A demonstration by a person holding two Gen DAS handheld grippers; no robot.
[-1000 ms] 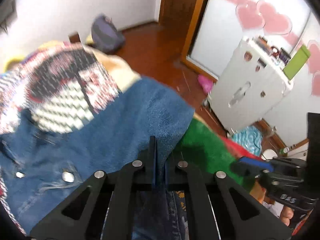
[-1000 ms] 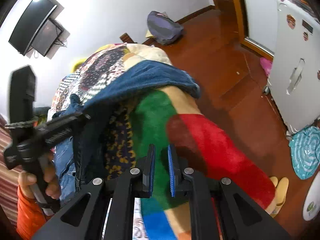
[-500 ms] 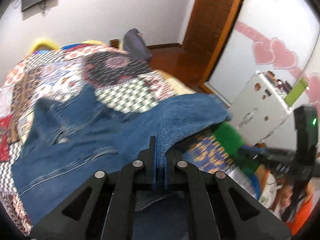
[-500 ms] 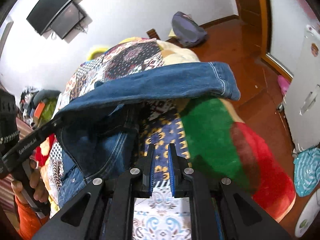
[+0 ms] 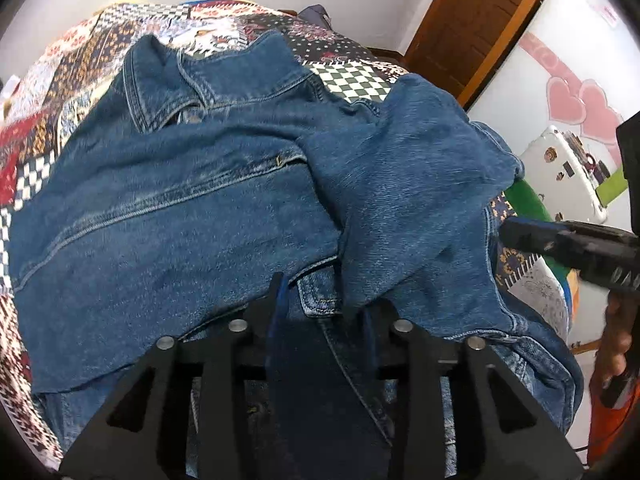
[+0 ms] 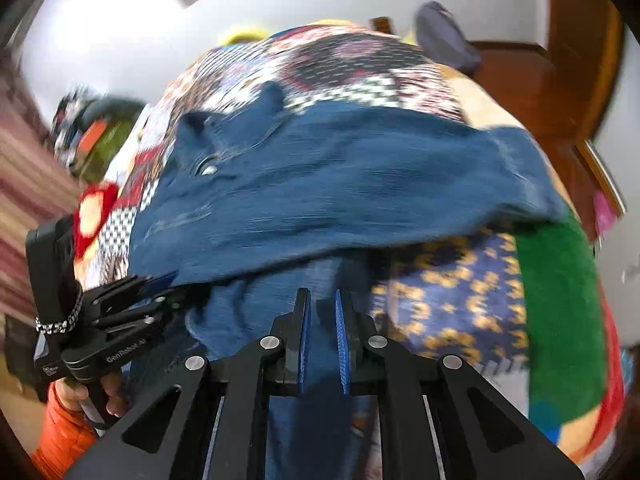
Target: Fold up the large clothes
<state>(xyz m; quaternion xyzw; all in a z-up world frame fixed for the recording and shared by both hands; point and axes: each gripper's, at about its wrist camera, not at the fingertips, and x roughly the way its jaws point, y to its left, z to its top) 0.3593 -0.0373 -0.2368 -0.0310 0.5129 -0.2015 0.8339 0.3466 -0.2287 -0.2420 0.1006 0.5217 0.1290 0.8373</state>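
A blue denim jacket (image 5: 192, 200) lies on the patchwork bed, collar at the far end, with one part (image 5: 408, 184) folded across its body. My left gripper (image 5: 322, 300) is open just above the jacket's near hem, holding nothing. My right gripper (image 6: 322, 304) has a narrow gap between its blue pads and hovers over the jacket's near edge (image 6: 320, 184), which is motion-blurred. The left gripper shows at the left of the right wrist view (image 6: 152, 292), against the denim. The right gripper shows at the right of the left wrist view (image 5: 520, 236).
The bed has a patchwork quilt (image 5: 352, 80) and a green and red blanket (image 6: 560, 300) at its edge. A wooden door (image 5: 472, 20), a white cabinet (image 5: 568, 172) and a grey bag (image 6: 444, 36) on the wooden floor stand beyond.
The left gripper carried the pinched denim across and over the jacket, then opened and let it go. The right gripper swung towards the jacket, still with a narrow gap.
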